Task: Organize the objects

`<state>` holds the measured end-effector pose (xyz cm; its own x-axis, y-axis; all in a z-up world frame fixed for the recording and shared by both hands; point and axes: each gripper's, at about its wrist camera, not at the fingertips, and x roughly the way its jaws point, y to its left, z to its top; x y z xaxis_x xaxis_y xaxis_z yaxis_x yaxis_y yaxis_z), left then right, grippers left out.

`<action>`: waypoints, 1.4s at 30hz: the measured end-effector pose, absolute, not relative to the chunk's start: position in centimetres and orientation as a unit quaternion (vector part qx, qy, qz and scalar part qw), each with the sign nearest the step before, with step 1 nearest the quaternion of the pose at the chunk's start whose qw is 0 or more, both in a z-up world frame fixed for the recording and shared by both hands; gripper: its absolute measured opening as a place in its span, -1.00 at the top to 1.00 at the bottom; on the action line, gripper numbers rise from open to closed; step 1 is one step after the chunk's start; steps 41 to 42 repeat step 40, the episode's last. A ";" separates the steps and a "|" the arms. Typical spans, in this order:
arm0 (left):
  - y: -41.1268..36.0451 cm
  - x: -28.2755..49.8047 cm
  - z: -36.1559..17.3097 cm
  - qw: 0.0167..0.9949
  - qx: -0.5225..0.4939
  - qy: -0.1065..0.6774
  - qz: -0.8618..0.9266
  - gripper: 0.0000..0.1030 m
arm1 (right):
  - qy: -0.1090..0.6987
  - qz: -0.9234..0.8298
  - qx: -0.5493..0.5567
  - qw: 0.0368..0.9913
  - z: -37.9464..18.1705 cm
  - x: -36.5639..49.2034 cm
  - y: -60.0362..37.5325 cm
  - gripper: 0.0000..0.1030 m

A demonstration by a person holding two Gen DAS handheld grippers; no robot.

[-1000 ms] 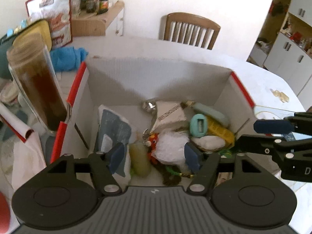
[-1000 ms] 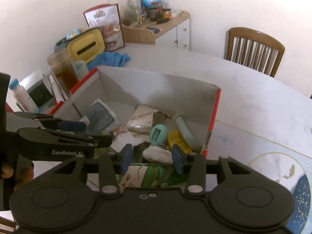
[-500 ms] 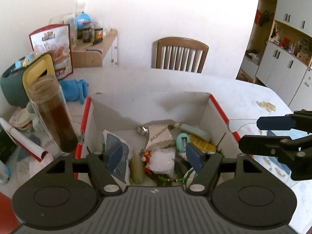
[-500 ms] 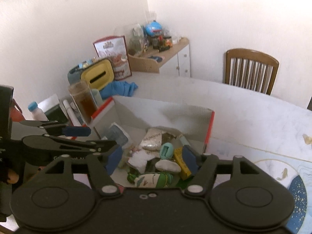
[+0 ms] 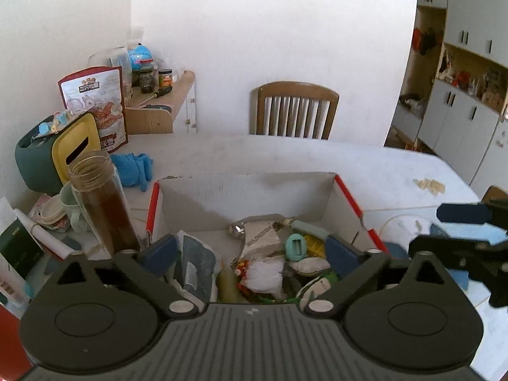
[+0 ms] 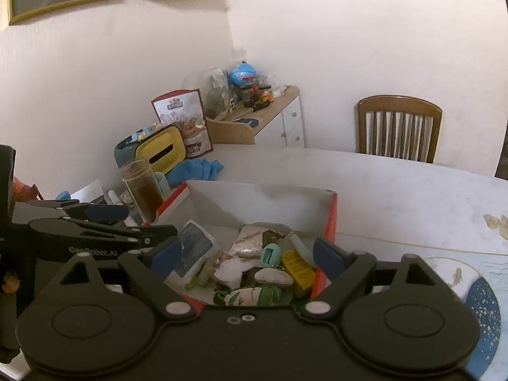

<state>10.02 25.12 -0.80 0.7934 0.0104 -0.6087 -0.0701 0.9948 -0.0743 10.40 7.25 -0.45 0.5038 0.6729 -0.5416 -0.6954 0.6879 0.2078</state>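
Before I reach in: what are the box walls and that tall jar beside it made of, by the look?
Box: seemingly corrugated cardboard, matte white inside, with red outer faces; the cut top edge looks raw and slightly ragged. Tall jar: clear and glossy, threaded open neck, brown contents showing through; glass or hard plastic, I cannot tell which.
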 end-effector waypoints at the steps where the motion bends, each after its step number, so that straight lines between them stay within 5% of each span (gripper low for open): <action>1: 25.0 9.8 -0.7 0.947 -0.048 0.318 0.020 -1.00 | 0.301 0.392 -0.018 0.869 -0.4 10.2 7.0 -0.84; 5: 24.4 9.4 -0.5 0.948 -0.041 0.316 0.019 -1.00 | 0.293 0.385 -0.008 0.875 -0.4 9.7 6.3 -0.97; 42: 22.1 7.8 0.1 0.953 -0.023 0.298 0.047 -1.00 | 0.291 0.375 0.007 0.880 -0.7 8.2 4.3 -0.97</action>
